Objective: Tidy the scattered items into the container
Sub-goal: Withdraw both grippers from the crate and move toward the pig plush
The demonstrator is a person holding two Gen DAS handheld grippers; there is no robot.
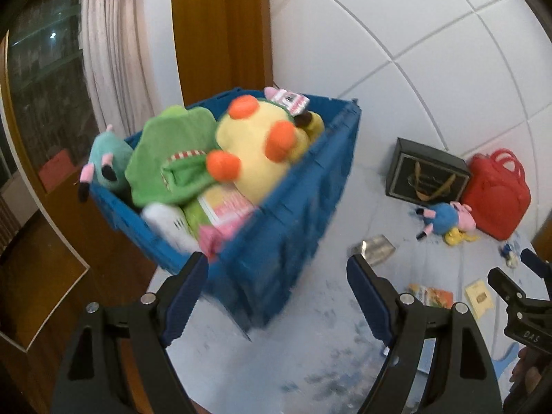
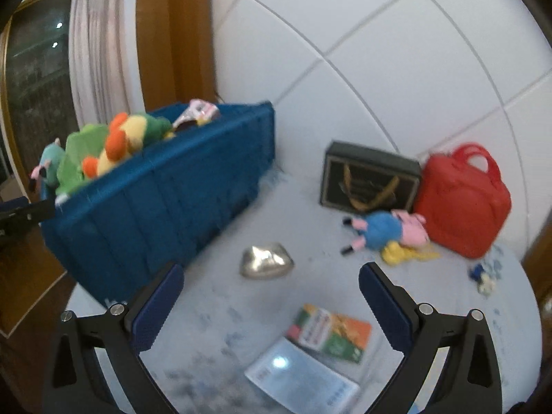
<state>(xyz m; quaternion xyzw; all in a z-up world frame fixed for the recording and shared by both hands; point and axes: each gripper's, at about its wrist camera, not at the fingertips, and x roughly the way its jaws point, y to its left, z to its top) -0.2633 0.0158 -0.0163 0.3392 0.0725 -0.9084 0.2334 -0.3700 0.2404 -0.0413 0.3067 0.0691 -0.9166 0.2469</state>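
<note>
A blue crate (image 1: 296,200) (image 2: 165,193) stands on the white table, full of plush toys: a yellow one with orange bumps (image 1: 255,145), a green one (image 1: 165,158), a teal one (image 1: 107,162), plus pink boxes. My left gripper (image 1: 276,276) is open and empty, just in front of the crate's near corner. My right gripper (image 2: 270,286) is open and empty above the table. Ahead of it lie a silver pouch (image 2: 265,260), a green-orange packet (image 2: 331,334) and a white booklet (image 2: 303,379). A blue-pink plush (image 2: 386,229) lies farther back.
A black box with gold ribbon (image 2: 365,176) and a red bag (image 2: 462,200) stand at the back by the tiled wall. A small blue-white toy (image 2: 483,272) lies at right. A yellow card (image 1: 477,296) lies near the right gripper (image 1: 517,293). The table edge drops off at left.
</note>
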